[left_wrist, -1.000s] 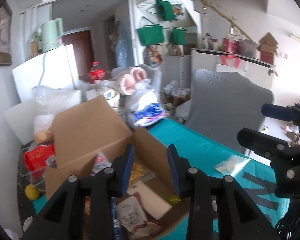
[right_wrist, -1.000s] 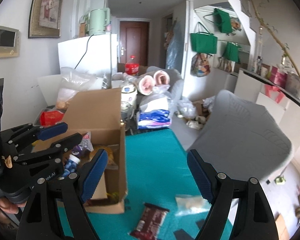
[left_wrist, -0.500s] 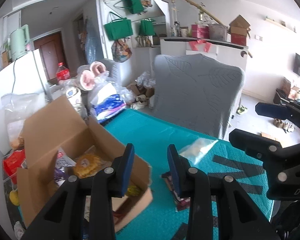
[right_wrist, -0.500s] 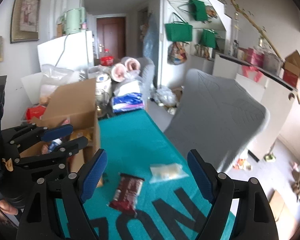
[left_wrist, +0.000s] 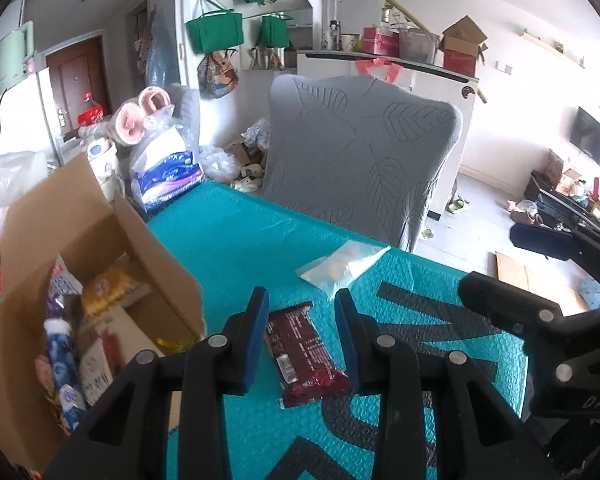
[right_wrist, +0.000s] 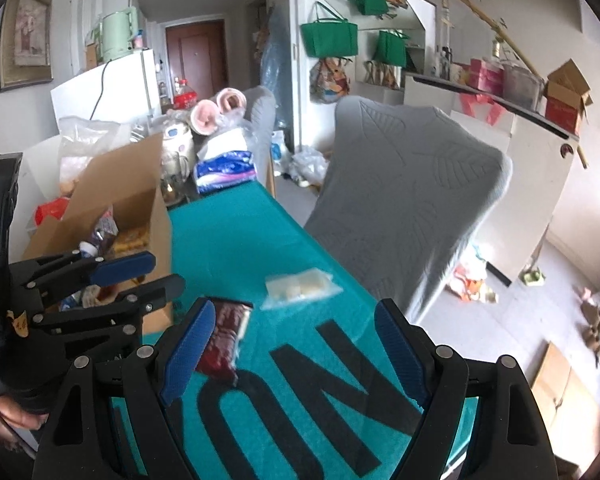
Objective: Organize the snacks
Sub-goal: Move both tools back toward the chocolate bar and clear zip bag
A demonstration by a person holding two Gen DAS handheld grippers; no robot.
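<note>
Jaws of both grippers spread, empty; chocolate bar and clear bag beside box.

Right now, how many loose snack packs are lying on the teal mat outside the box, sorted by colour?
Dark red wrapper: 1
Clear bag with pale pieces: 1
Total on the teal mat, outside the cardboard box: 2

A lived-in home: framed picture, front door, hanging green tote bags, covered chair, wall television.
</note>
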